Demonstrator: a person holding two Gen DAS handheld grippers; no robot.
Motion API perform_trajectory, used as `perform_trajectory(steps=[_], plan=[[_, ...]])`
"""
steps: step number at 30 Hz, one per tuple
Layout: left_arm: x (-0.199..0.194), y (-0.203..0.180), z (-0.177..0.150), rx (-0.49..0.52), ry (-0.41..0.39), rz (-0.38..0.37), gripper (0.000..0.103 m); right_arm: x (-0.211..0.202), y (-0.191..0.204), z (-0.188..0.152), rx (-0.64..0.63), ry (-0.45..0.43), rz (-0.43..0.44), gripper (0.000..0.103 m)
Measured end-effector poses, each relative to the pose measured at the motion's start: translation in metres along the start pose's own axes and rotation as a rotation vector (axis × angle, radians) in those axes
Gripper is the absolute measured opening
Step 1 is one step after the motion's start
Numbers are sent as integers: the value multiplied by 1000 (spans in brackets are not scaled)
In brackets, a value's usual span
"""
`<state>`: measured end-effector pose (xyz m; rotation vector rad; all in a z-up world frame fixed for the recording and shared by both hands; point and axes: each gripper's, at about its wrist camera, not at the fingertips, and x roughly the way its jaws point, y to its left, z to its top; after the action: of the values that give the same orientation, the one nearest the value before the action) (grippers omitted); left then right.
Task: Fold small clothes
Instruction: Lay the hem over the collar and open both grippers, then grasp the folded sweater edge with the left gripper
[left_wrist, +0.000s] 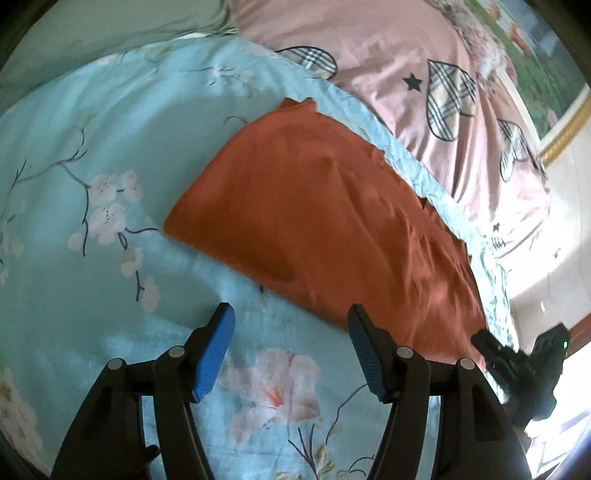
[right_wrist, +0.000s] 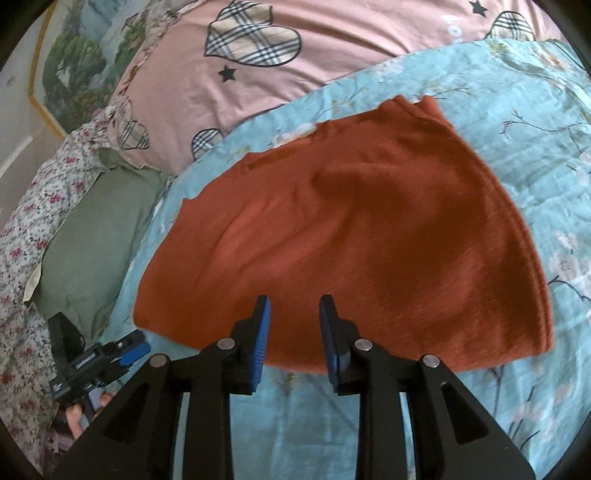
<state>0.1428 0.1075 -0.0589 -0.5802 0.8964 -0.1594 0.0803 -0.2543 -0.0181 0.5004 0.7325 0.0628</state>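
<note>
A rust-orange garment (left_wrist: 325, 221) lies flat on a light blue floral bedsheet (left_wrist: 92, 147). It also shows in the right wrist view (right_wrist: 369, 229). My left gripper (left_wrist: 290, 321) is open and empty, held above the sheet at the garment's near edge. My right gripper (right_wrist: 294, 306) is open with a narrower gap and empty, over the garment's near hem. The right gripper shows in the left wrist view (left_wrist: 517, 362) at the lower right. The left gripper shows in the right wrist view (right_wrist: 107, 354) at the lower left.
A pink quilt (left_wrist: 443, 92) with plaid hearts lies beyond the garment, seen also in the right wrist view (right_wrist: 240, 74). A green pillow (right_wrist: 92, 240) and a small-flowered cloth (right_wrist: 22, 240) lie to the left. A framed landscape picture (left_wrist: 546, 74) hangs behind.
</note>
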Motion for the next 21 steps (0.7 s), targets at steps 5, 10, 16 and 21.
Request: perform_trajectory(steps=[5,10,16,21], plan=[[9,7,9,-62,-18,-17,67,-4,7,1,-5,-5,11,31],[23,13,25,-101,-59,-17,67,-4,8,2,-1,-6,18,33],[39,12,54,-145,-96,31,49,1,1,8,19,8,19,33],[35,-6,68,-95,-134,47,11,-6,-14,22,31,8,18,33]])
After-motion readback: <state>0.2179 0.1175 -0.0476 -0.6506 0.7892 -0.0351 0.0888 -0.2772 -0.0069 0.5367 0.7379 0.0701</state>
